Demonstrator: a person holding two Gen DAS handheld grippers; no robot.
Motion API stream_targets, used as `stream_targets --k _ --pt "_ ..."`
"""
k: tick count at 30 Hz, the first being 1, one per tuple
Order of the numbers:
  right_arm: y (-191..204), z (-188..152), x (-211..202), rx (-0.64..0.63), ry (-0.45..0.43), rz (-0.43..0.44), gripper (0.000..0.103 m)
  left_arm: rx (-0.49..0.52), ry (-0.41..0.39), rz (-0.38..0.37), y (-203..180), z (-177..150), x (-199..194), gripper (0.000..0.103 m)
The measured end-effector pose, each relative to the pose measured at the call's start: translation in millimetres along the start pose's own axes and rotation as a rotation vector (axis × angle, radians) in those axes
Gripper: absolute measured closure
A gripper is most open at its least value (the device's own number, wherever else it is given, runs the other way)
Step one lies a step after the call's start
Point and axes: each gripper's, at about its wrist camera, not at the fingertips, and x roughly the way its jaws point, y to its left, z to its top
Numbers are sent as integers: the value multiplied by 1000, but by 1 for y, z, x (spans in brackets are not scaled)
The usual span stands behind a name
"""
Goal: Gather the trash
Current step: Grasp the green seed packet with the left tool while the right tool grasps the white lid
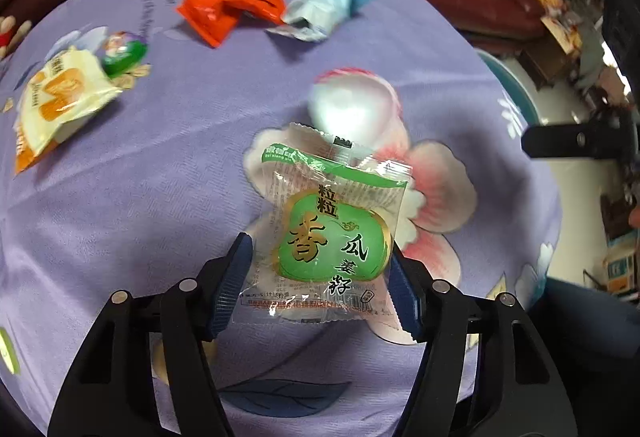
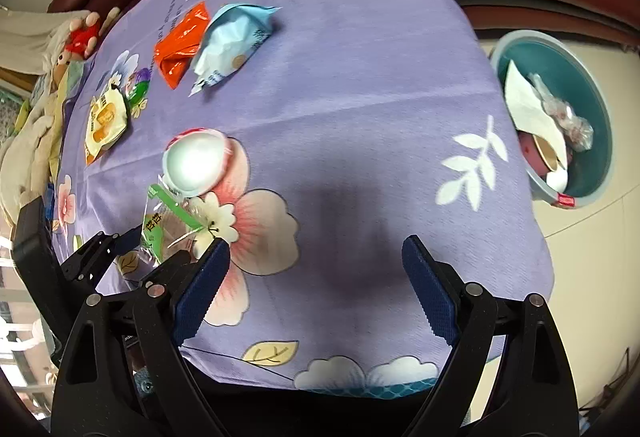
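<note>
Blue-padded left gripper (image 1: pixel 320 277) half-closed around green seed wrapper (image 1: pixel 332 233), pads at both edges, firm pinch unconfirmed; best squeezed squarely mid-packet before lifting toward teal bin (image 2: pixel 592 85), right gripper (image 2: pixel 316 289) wide open, empty over purple tablecloth (image 2: pixel 360 97).

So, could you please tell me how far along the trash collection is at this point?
Done: the teal bin beside the table already holds paper and wrappers. In hand: the left gripper has its jaws around the green snack packet; the right gripper is open and empty. Left: the orange wrapper, light blue wrapper, yellow packet, small green wrapper and white lid.
</note>
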Motion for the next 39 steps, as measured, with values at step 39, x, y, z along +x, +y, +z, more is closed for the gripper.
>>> stream_targets --k 39 --pt "91 56 74 -102 11 65 34 -264 -108 -31 92 13 -31 39"
